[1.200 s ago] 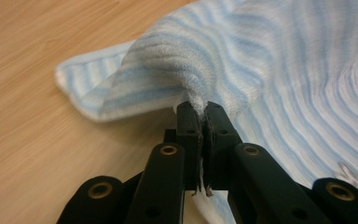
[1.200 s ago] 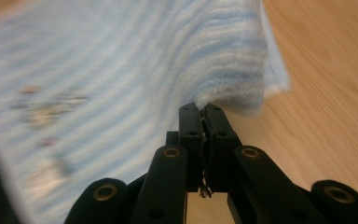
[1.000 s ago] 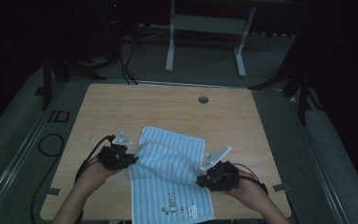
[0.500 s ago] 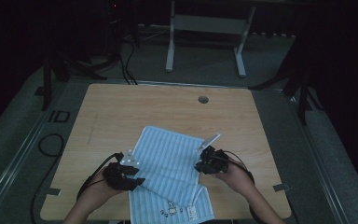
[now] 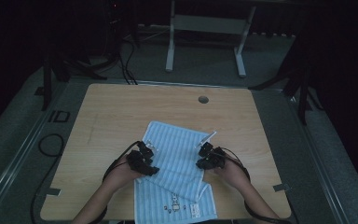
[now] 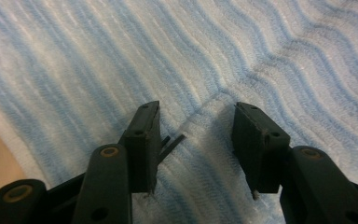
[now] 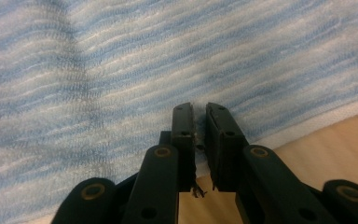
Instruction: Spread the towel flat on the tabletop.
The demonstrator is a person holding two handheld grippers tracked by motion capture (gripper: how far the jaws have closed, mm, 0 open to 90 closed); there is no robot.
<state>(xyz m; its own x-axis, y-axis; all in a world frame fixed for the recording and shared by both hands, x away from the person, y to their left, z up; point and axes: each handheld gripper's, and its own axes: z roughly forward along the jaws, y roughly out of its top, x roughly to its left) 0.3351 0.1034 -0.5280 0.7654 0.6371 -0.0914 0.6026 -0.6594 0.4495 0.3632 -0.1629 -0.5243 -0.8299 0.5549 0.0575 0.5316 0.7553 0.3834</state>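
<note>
Left gripper view shows left gripper [image 6: 196, 140] fingers just spreading over the towel [image 6: 242, 56]; right gripper [image 7: 199, 135] pinches its edge

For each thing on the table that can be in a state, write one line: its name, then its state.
Towel: partly folded, lying on the table, near edge with the label overhanging.
Left gripper: jaws apart over a towel crease, just been opening.
Right gripper: jaws nearly shut, pinching the towel's edge.
</note>
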